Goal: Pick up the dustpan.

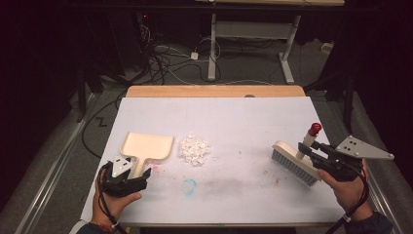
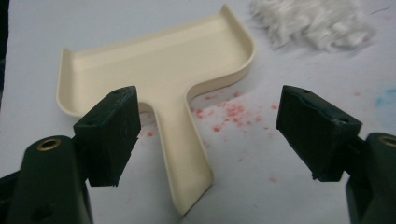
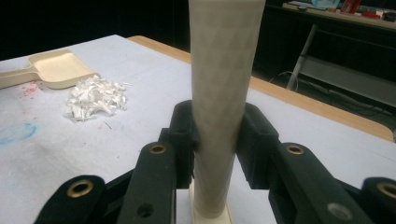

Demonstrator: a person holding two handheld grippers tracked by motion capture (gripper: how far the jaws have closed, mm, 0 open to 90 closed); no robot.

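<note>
A cream dustpan (image 1: pixel 146 146) lies flat on the white table cover, its handle (image 2: pixel 184 158) pointing toward the near edge. My left gripper (image 1: pixel 139 176) is open, its jaws standing wide on either side of that handle without touching it. A pile of white paper scraps (image 1: pixel 195 149) sits just right of the pan (image 2: pixel 313 21). My right gripper (image 1: pixel 314 153) is shut on the cream handle (image 3: pixel 224 93) of a hand brush (image 1: pixel 294 162), whose grey bristles rest on the table at the right. The brush handle ends in a red tip (image 1: pixel 315 128).
The table cover (image 1: pixel 243 122) carries pink specks (image 2: pixel 229 114) and a blue smudge (image 1: pixel 189 185) near the front. A wooden strip (image 1: pixel 214 91) edges the far side. Beyond it the floor holds cables and a desk frame (image 1: pixel 253 44).
</note>
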